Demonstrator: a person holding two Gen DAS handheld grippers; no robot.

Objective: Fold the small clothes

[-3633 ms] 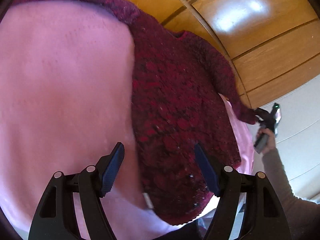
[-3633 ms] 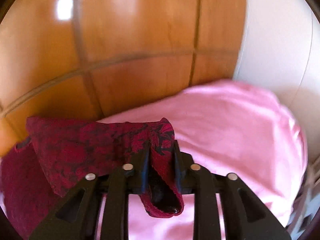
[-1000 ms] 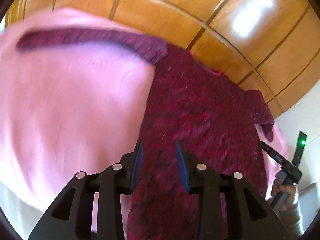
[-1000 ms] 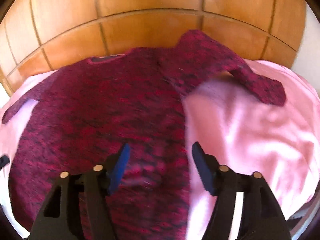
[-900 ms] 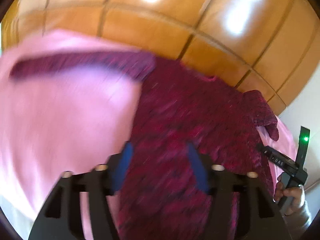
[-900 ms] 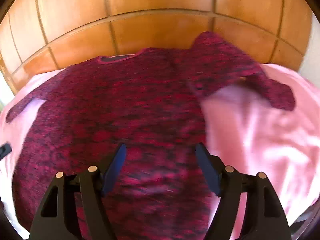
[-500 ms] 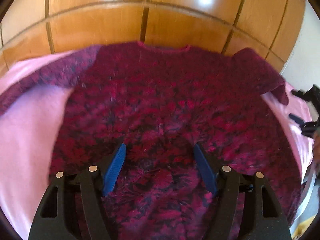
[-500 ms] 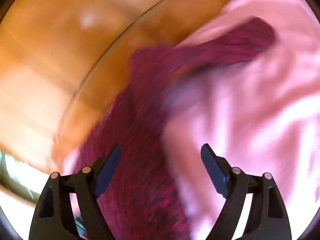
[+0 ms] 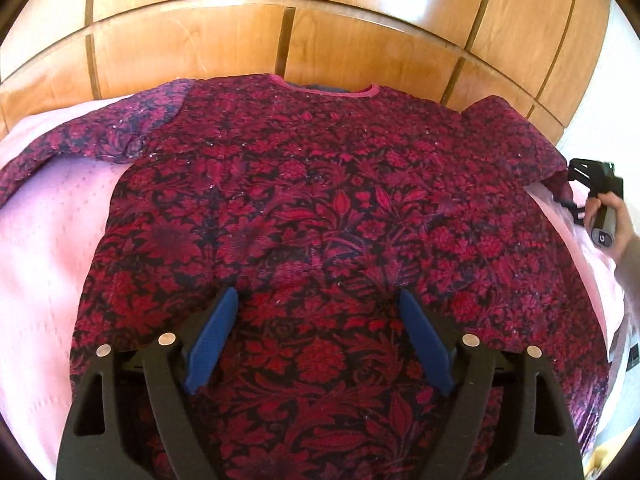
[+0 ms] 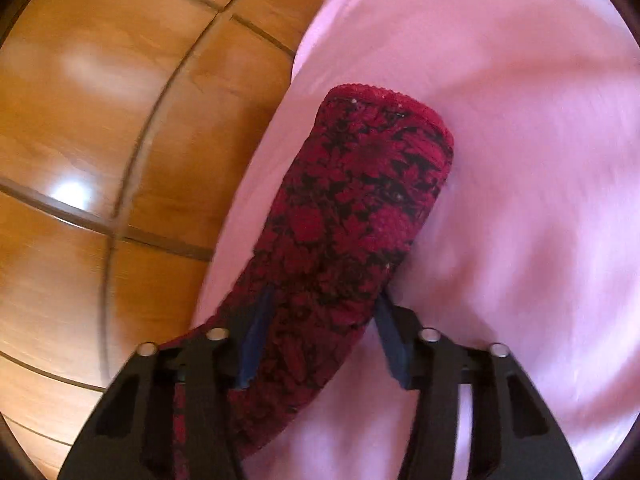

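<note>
A dark red floral sweater [image 9: 320, 184] lies flat, neckline away from me, on a pink bed cover [image 9: 48, 240]. My left gripper [image 9: 317, 294] hovers over the lower middle of its body. Its jaws are opening and stand wide, with nothing pinched between them. In the right wrist view the sweater's right sleeve [image 10: 368, 200] lies stretched over the pink cover [image 10: 520, 160]. My right gripper [image 10: 325, 293] straddles that sleeve. Its jaws are closing with the sleeve between them, the pads at its two edges. In the left wrist view the right gripper [image 9: 568, 184] shows at the sleeve's cuff.
Glossy wooden panelling [image 9: 320, 40] rises right behind the bed, close to the neckline. The same panelling [image 10: 100, 120] fills the left of the right wrist view. A person's hand [image 9: 616, 216] grips the right tool's handle by a white wall.
My left gripper slid from the sweater's left edge to its middle and opened wide. My right gripper rolled, swung out to the right sleeve and narrowed around it.
</note>
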